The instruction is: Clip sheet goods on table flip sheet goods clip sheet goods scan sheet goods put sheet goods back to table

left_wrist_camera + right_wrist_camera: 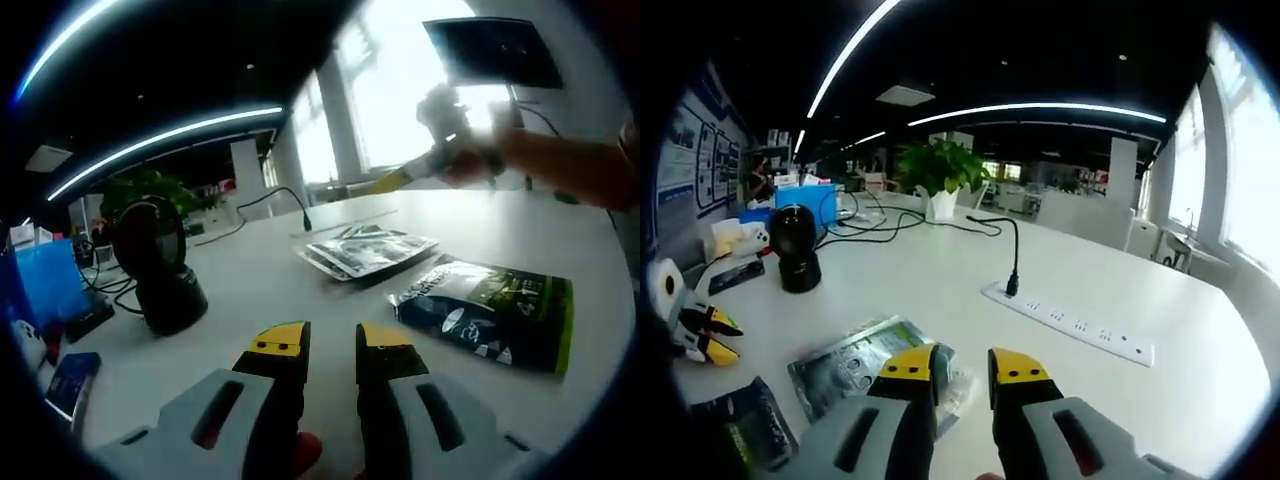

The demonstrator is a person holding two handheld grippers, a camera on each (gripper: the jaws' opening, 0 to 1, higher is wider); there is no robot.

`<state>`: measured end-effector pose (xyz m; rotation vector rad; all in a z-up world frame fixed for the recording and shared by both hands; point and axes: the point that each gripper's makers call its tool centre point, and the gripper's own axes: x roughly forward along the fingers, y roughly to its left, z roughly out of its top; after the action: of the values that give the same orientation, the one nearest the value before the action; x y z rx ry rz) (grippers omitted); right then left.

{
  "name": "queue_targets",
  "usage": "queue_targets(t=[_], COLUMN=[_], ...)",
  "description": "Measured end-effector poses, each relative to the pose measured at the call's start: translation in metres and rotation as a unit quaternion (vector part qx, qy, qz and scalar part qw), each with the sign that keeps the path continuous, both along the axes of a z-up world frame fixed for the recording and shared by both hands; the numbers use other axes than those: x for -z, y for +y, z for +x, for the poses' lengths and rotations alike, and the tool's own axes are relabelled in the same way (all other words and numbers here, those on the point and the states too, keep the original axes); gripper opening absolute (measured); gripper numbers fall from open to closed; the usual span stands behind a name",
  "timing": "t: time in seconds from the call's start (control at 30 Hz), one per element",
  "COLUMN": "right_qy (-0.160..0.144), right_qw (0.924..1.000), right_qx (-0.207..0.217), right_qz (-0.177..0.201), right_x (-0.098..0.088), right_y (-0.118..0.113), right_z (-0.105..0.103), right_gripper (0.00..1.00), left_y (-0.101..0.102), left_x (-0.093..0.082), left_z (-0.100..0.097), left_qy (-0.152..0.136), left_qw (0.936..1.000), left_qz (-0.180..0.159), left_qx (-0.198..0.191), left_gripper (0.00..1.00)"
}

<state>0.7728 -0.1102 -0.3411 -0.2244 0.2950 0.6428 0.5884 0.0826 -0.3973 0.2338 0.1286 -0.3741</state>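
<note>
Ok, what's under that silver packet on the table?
In the left gripper view the silver packet lies on at least one more flat packet, whose edge pokes out along its near-left side. Below that is the white table. The top packet hides how many lie beneath.

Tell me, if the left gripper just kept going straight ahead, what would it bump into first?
Probably nothing soon. The left gripper points over bare white table; the silver packets lie ahead slightly to the right, and the dark green packet further right. Depth is hard to judge.
</note>
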Motion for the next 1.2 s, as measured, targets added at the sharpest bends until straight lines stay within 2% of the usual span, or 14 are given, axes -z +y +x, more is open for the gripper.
queue_targets(t=[0.33, 0.5, 0.57, 0.7, 0.87, 1.03, 1.2], right_qy=[-0.011, -0.014, -0.013, -0.019, -0.029, -0.043, -0.044], right_qw=[0.9998, 0.9996, 0.9995, 0.9989, 0.9984, 0.9982, 0.9983], right_qx=[-0.015, -0.022, -0.024, -0.037, -0.049, -0.040, -0.037], right_qz=[0.002, 0.013, 0.017, 0.020, 0.003, -0.011, -0.007], right_x=[-0.010, -0.016, -0.018, -0.021, -0.018, -0.016, -0.013], right_y=[0.003, 0.002, 0.001, 0.003, 0.002, -0.009, -0.019], right_z=[-0.018, -0.026, -0.029, -0.043, -0.061, -0.071, -0.081], right_gripper=[0.13, 0.06, 0.00, 0.00, 0.00, 0.00, 0.00], left_y=[0.000, 0.000, 0.000, 0.000, 0.000, -0.001, -0.001], left_x=[0.000, 0.000, 0.000, 0.000, 0.000, 0.001, 0.002], left_z=[0.000, 0.000, 0.000, -0.001, 0.000, 0.000, 0.001], left_qy=[0.000, 0.001, 0.001, 0.001, 0.002, 0.002, 0.002], left_qw=[1.0000, 1.0000, 1.0000, 1.0000, 1.0000, 1.0000, 0.9999], left_qz=[0.002, 0.002, 0.003, 0.004, 0.002, 0.006, 0.011], left_qx=[0.000, 0.000, 0.001, 0.000, 0.001, 0.000, 0.000], left_gripper=[0.11, 0.11, 0.11, 0.11, 0.11, 0.11, 0.11])
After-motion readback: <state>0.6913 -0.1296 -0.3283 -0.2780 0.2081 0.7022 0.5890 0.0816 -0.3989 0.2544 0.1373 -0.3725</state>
